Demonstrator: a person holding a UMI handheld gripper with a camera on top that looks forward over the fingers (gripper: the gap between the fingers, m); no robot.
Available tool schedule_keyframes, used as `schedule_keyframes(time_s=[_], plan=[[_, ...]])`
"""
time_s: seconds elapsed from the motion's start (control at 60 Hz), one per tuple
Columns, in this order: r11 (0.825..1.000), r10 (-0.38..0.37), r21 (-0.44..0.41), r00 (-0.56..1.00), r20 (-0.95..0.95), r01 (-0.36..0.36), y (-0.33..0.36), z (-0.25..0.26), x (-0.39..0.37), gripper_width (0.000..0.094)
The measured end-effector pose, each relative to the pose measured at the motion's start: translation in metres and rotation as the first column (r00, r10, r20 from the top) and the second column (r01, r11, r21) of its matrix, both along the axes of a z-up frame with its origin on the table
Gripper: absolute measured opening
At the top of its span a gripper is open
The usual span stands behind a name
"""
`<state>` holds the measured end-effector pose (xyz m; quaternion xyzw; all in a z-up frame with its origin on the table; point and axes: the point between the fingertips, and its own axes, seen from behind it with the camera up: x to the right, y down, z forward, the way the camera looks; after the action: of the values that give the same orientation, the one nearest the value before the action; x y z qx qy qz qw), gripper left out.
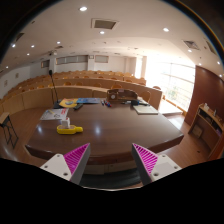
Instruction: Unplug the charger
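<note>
Gripper view. Large room w/ ceiling downlights [83, 9], a ceiling vent [104, 23], bright windows [178, 82] on the right side, wooden wall panelling [30, 98] running round the back.

Gripper [110, 160] at bottom of view, fingers spread wide, nothing between them. Left pad [76, 156] and right pad [146, 158] both magenta, well apart. Both hang over the near edge of a big dark wooden table [115, 128]; not touching anything on it.

On the table: yellow object [69, 129] toward the near-left part, just ahead of the left finger, flat on the surface; type unclear. Behind it, white sheet or booklet [54, 114] toward the left edge. Further back, at the far-left edge, a yellow-and-blue item [70, 102] w/ a blue flat thing [89, 100] beside it. Dark bulky object [121, 97] at the far edge, centre-right; too small to name. Grey flat item [146, 109] at the far-right corner, maybe a laptop or folder.

Tall thin stand [53, 75] rises beyond the table's far-left corner. Shelving unit [205, 125] on the right side of the room.

Charger: cannot pick it out; no plug, cable or socket clearly visible. Could be among the far-edge items, cannot tell.
</note>
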<state>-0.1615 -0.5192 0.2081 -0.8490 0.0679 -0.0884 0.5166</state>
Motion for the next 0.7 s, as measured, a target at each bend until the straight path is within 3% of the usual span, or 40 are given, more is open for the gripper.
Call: schedule_keyframes(time_s=[0.383,0.583,0.7], plan=[[0.995,0.019,-0.101,0.999,-0.047,-0.024,-0.017,-0.067,-0.011,0.0848],[0.979,0.136,-0.142,0.988,-0.076,-0.145,0.008,-0.108,-0.079,0.0850],[0.974,0.188,-0.115,0.978,-0.086,-0.197,0.051,-0.116,-0.125,0.0853]])
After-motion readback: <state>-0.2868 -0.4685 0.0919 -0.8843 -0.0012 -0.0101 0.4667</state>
